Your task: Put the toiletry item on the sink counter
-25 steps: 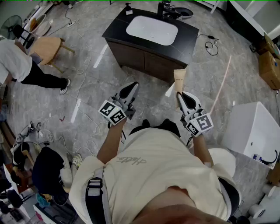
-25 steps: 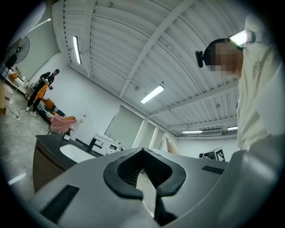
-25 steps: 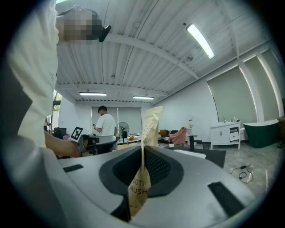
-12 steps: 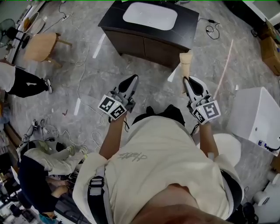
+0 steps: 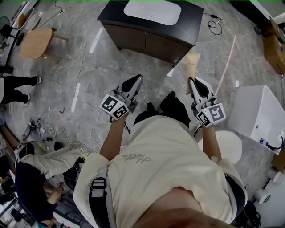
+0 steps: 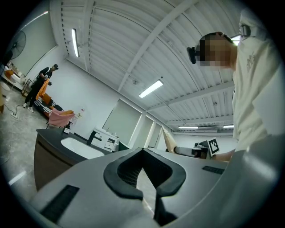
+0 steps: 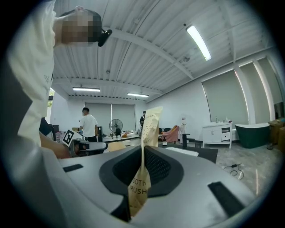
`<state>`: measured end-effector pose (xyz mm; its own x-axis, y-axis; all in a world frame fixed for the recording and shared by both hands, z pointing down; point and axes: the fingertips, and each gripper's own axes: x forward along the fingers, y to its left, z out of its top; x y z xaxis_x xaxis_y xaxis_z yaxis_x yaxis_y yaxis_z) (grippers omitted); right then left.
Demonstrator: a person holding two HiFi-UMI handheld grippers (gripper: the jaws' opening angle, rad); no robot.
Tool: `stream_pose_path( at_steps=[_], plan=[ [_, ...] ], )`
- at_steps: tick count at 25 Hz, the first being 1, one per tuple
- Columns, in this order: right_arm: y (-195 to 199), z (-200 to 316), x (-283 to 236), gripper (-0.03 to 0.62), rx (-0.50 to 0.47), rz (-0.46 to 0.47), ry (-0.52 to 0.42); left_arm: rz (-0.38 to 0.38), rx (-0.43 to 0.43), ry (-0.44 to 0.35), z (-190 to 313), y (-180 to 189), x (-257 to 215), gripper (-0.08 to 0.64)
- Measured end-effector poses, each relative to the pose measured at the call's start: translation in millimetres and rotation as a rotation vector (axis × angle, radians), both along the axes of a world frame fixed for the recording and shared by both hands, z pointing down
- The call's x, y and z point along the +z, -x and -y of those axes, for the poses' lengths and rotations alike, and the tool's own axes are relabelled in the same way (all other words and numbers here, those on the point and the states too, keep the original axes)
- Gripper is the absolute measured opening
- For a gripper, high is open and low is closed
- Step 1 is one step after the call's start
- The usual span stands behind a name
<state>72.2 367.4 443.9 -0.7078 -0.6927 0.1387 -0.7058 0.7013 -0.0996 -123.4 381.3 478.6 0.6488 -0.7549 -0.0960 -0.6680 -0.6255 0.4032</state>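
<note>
Right gripper [image 5: 195, 81] is clamped on the toothbrush packet [image 5: 193, 62] (paper, sticking up past the jaws), just short of the sink counter [image 5: 189, 27] front edge, with marble floor [image 5: 147, 67] between. Left gripper [image 5: 135, 80] is closed on nothing.

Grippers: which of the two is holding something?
The right gripper: its jaws pinch a beige toothbrush packet. The left gripper has its jaws together, nothing between them.

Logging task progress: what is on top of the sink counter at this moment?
A white basin, a black faucet and a small bottle. The toothbrush packet is not there; the right tool holds it. The head view cuts off the counter's back edge.
</note>
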Motion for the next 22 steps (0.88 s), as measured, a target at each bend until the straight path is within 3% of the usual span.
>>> stream_pose_path(
  at_steps=[8,14,22],
  plan=[
    [1.8,26.4,28.0,0.025,0.012,-0.012,0.078,-0.035,-0.011,0.043,19.3,0.8,25.0,0.003],
    [26.3,70.1,37.7,0.025,-0.065,0.003,0.096,-0.020,-0.067,0.108,43.9,15.8,36.8,0.003],
    [33.6,141.4,39.0,0.025,-0.108,0.028,0.039,0.071,-0.095,0.084,117.9,26.5,16.3,0.003]
  ],
)
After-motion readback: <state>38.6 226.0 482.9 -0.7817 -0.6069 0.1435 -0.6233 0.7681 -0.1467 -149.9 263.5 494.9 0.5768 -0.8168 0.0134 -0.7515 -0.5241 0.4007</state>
